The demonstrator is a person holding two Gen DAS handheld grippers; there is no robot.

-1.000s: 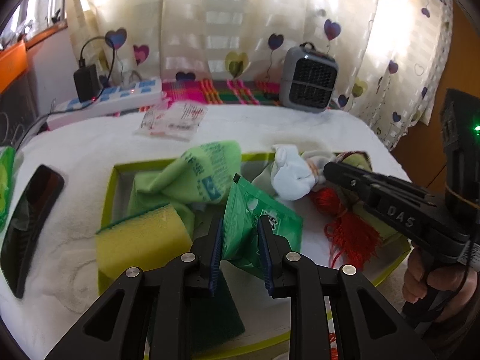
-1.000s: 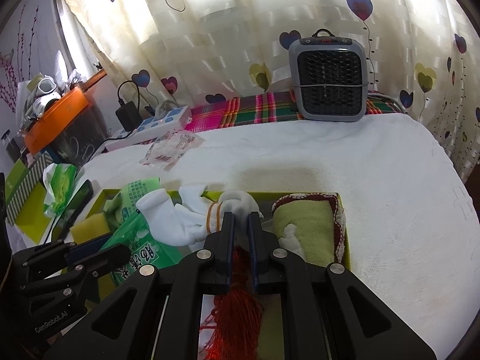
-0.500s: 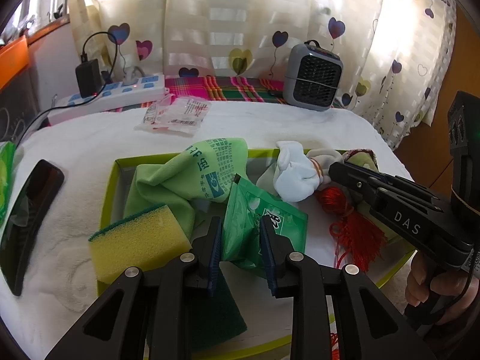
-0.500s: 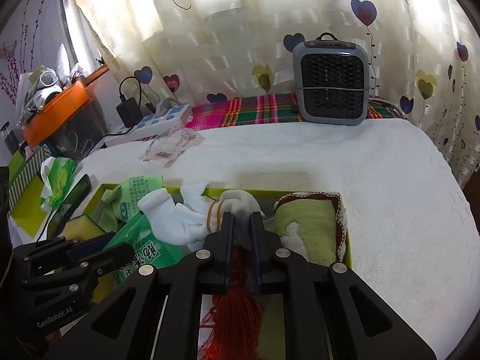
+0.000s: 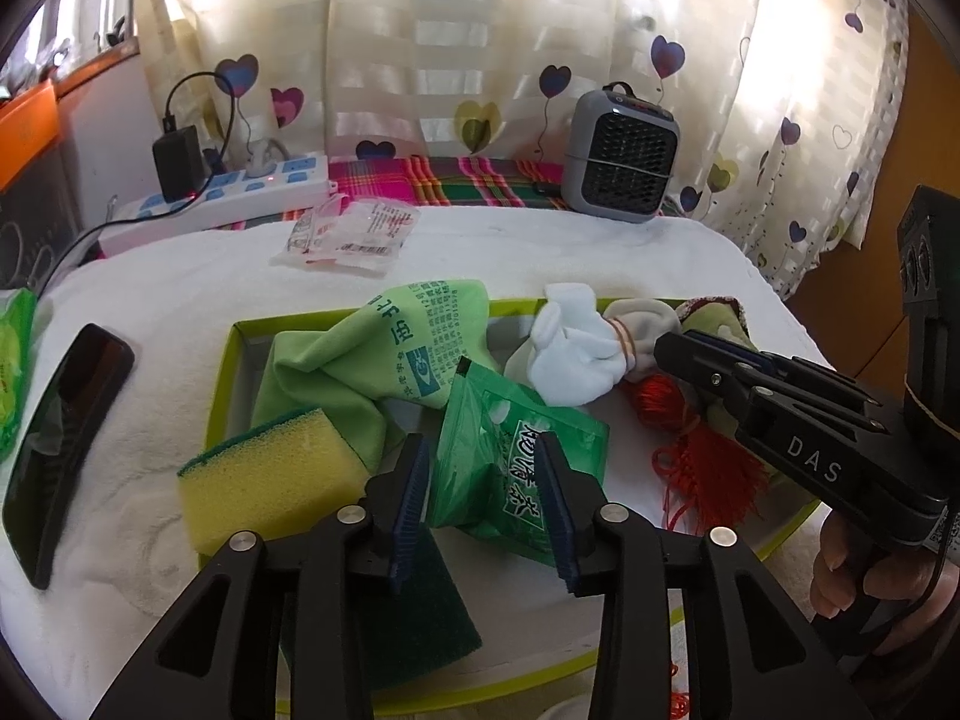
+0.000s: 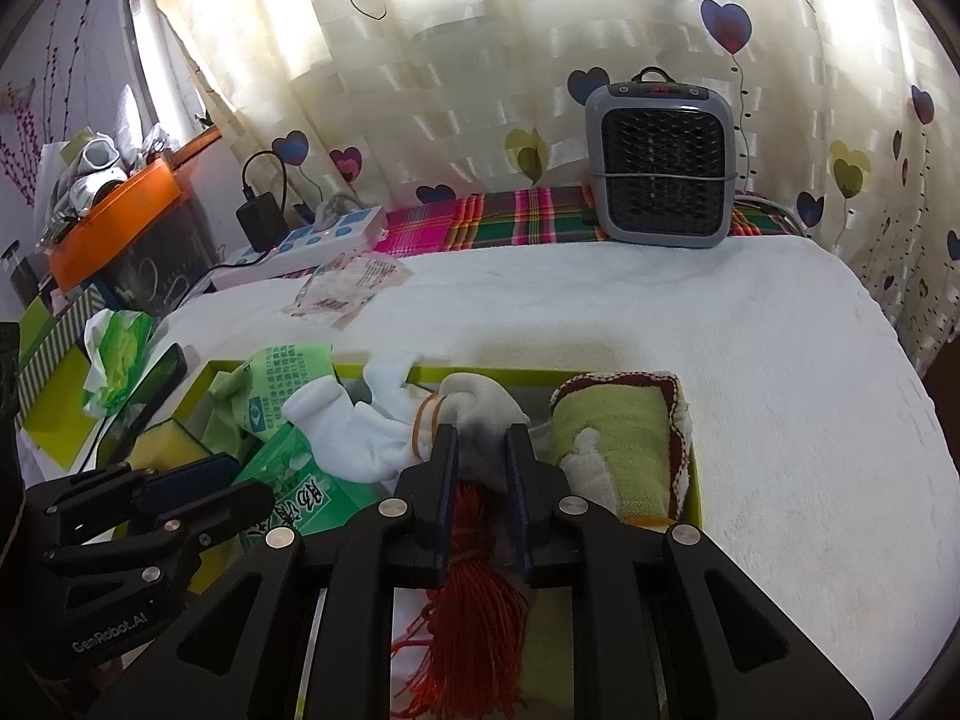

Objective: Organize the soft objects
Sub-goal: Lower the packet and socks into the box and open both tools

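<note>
We see a lime-green tray [image 5: 223,372] on a white towel [image 6: 750,372]. In it lie a yellow sponge [image 5: 270,474] with a dark green top edge, a light green cloth [image 5: 360,360] printed with dark green text, a bright green packet [image 5: 510,456] with white lettering, white socks [image 5: 570,354] bound by an orange band, a red tassel [image 5: 702,468], and an olive-green roll [image 6: 618,444] edged in dark red and white. Both tools [image 5: 483,483] [image 6: 480,468] are black with blue pads. The heater [image 6: 660,162] is grey with a black grille. The curtain [image 6: 480,72] is cream, dotted with purple, pink and yellow hearts. The plaid cloth [image 6: 510,219] is pink, green and yellow.
</note>
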